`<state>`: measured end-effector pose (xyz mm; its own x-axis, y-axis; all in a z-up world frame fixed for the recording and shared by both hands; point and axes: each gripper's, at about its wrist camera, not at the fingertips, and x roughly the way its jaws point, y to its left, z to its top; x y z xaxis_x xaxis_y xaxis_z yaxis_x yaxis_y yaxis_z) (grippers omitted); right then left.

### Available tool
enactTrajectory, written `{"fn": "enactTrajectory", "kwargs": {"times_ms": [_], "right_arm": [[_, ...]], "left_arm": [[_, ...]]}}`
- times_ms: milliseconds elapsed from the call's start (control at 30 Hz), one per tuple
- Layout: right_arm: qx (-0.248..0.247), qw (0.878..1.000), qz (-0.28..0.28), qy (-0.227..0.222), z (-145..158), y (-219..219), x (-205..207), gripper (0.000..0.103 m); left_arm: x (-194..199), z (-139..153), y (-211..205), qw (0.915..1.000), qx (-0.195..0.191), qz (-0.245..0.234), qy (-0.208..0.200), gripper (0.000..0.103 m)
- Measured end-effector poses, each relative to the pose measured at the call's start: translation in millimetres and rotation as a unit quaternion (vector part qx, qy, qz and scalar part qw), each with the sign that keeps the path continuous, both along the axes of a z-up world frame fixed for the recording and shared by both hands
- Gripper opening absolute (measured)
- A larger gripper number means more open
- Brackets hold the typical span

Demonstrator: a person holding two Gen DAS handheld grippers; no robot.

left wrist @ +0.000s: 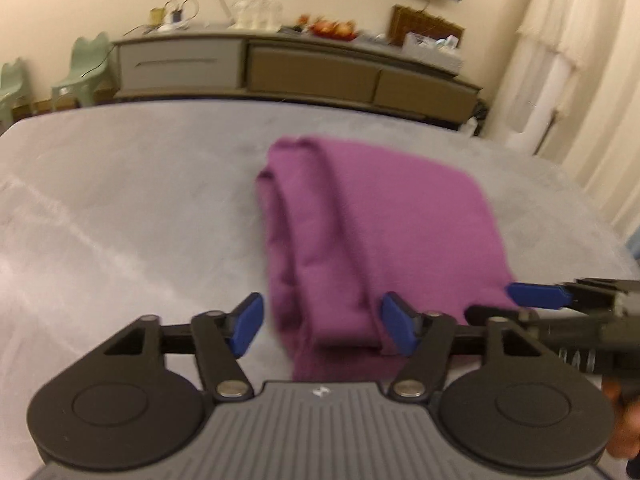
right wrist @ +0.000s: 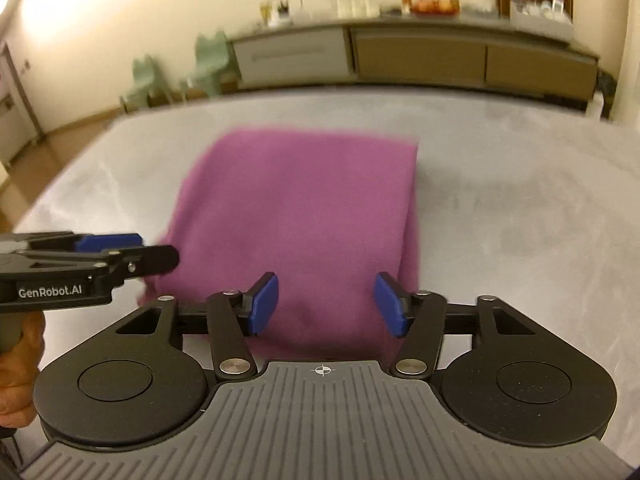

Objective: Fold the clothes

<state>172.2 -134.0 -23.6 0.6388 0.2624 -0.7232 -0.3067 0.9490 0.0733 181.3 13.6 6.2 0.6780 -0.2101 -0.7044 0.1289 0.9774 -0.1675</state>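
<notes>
So on the far left of the left wrist view there's a couple of pale green kids' chairs against the wall, then a long low sideboard running across the back with blurry clutter on top that I can't really make out. In front of all that is the big grey table, and the folded purple garment sits on it a bit right of centre, with its layered rolled edges stacked up along its left side. The left gripper is spread wide, blue pads well apart, with the near end of the garment lying between them. The right pad looks like it's right up against the cloth, but nothing is pinched. At the right edge the right gripper pokes in side-on at the near right corner of the cloth. Over in the right wrist view, the left gripper comes in from the left side at the garment's near left corner, with a hand on its handle below. Then the garment fills the middle as a smooth, flat rectangle, and the right gripper is also wide open with the cloth's near edge between its pads, not clamped on anything. Right of that it's just more grey table and the sideboard at the back.
</notes>
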Motion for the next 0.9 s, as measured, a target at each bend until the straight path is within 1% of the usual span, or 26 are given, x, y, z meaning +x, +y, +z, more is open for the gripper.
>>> {"fn": "enactTrajectory", "kwargs": {"times_ms": [67, 100, 133, 167, 200, 233, 267, 300, 367, 400, 500, 567, 633, 733, 800, 900], "right_arm": [[-0.013, 1.000, 0.000, 0.003, -2.5, 4.9, -2.8, 0.070], [-0.017, 1.000, -0.008, 0.002, 2.0, 5.5, -4.5, 0.072], [-0.015, 1.000, -0.019, 0.001, 8.5, 4.6, -7.8, 0.077], [-0.012, 1.000, -0.028, -0.007, 16.0, 3.5, -13.5, 0.080], [-0.009, 0.999, -0.032, -0.022, 24.9, 2.3, -21.7, 0.089], [-0.004, 0.999, -0.033, -0.037, 33.7, 1.1, -31.1, 0.097], [0.003, 0.998, -0.035, -0.046, 38.9, -0.3, -39.3, 0.098], [0.010, 0.998, -0.039, -0.051, 42.9, -1.8, -47.0, 0.099], [0.023, 0.997, -0.047, -0.063, 50.8, -4.9, -62.4, 0.100], [0.026, 0.996, -0.053, -0.063, 52.2, -7.5, -65.6, 0.101], [0.017, 0.996, -0.071, -0.060, 48.5, -10.7, -75.1, 0.101], [0.006, 0.995, -0.079, -0.061, 45.0, -11.9, -79.1, 0.101], [0.000, 0.994, -0.088, -0.063, 44.2, -13.2, -87.3, 0.101], [0.005, 0.993, -0.096, -0.062, 41.1, -16.8, -92.7, 0.101], [0.016, 0.993, -0.098, -0.059, 38.9, -19.7, -92.7, 0.102], [0.017, 0.992, -0.112, -0.055, 35.3, -23.2, -86.9, 0.101]], "left_arm": [[-1.8, -0.5, 1.5, 0.9999, 0.005, 0.012, 0.004, 0.072], [-7.9, 4.6, 2.4, 0.9998, 0.006, 0.016, -0.006, 0.072], [-12.6, 9.5, 4.0, 0.9997, 0.012, 0.017, -0.013, 0.074], [-18.0, 13.6, 2.6, 0.9994, 0.020, 0.019, -0.020, 0.079], [-25.4, 15.6, 0.7, 0.9991, 0.027, 0.021, -0.026, 0.089], [-33.3, 16.8, -1.3, 0.9988, 0.032, 0.020, -0.031, 0.093], [-41.2, 18.0, -3.4, 0.9984, 0.038, 0.020, -0.036, 0.100], [-48.0, 19.0, -5.6, 0.9980, 0.044, 0.019, -0.041, 0.102], [-54.0, 19.6, -11.0, 0.9969, 0.064, 0.020, -0.042, 0.103], [-54.8, 17.5, -13.9, 0.9969, 0.069, 0.016, -0.034, 0.103], [-53.1, 9.9, -19.9, 0.9968, 0.079, 0.006, -0.014, 0.103], [-53.2, 5.3, -21.3, 0.9975, 0.071, -0.002, 0.002, 0.103], [-54.8, 4.5, -20.4, 0.9988, 0.047, -0.013, 0.006, 0.103], [-59.1, 5.6, -14.6, 0.9998, 0.003, -0.021, 0.003, 0.103], [-61.7, 7.0, -8.9, 0.9997, -0.017, -0.016, -0.011, 0.103], [-64.2, 10.5, -10.4, 0.9996, -0.017, -0.015, -0.019, 0.103]]}}
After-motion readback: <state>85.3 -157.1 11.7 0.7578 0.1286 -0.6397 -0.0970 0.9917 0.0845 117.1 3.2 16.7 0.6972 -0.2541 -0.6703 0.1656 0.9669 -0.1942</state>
